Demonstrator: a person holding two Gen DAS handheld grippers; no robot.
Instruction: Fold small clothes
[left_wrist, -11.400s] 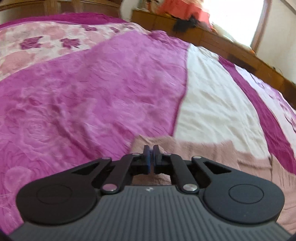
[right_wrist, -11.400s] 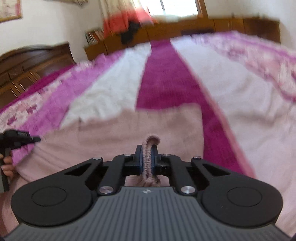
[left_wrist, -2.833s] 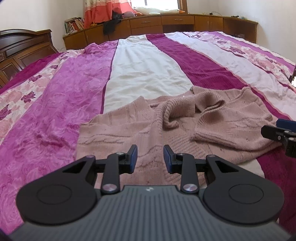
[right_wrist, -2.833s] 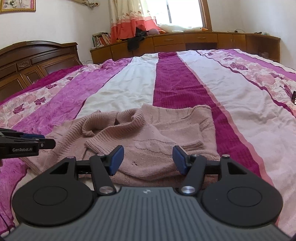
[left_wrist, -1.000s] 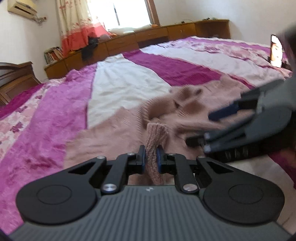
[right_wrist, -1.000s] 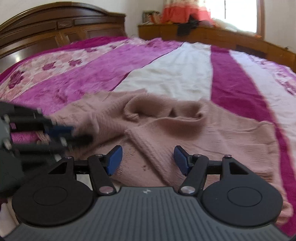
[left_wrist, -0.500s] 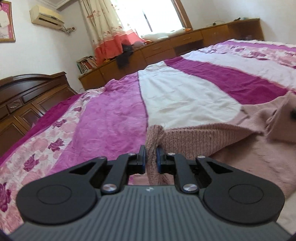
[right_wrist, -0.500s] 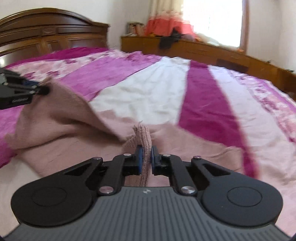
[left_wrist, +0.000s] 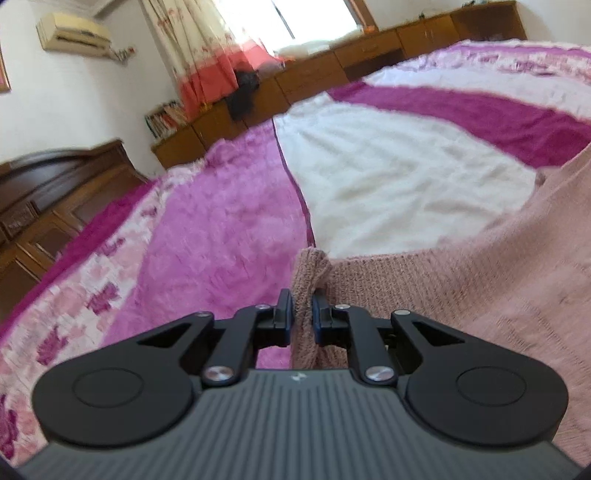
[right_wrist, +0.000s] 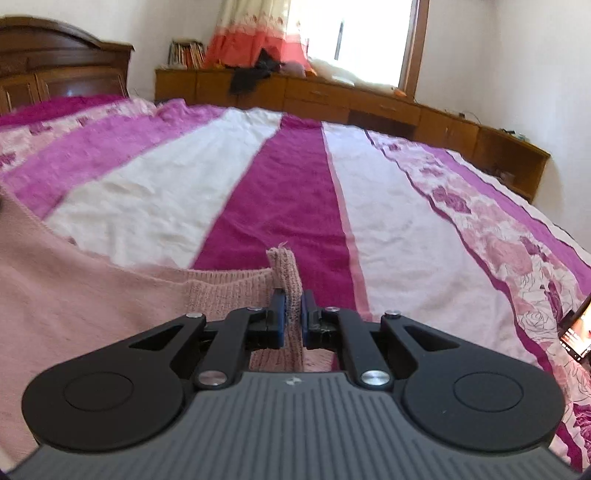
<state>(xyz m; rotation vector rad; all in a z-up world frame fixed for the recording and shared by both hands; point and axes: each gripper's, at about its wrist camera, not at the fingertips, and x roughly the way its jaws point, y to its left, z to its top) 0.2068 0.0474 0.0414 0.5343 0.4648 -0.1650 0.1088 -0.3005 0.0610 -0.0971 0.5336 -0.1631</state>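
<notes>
Left hand-held gripper (left_wrist: 303, 308) and right hand-held gripper (right_wrist: 290, 307) each clenched on a bunched corner of the pink sweater (left_wrist: 461, 280), its edge stretched between them over the bed (right_wrist: 303, 177). Knit judged soft, light, stretchy; corner holds suit it.

There is one pink knitted sweater (left_wrist: 461, 288) and one striped bedspread (right_wrist: 295, 177). Two grippers are seen: one left gripper (left_wrist: 303, 308) and one right gripper (right_wrist: 290, 306). One air conditioner (left_wrist: 72, 35), one window (right_wrist: 354, 37), one wooden headboard (right_wrist: 62, 62), one curtain (right_wrist: 255, 33).
</notes>
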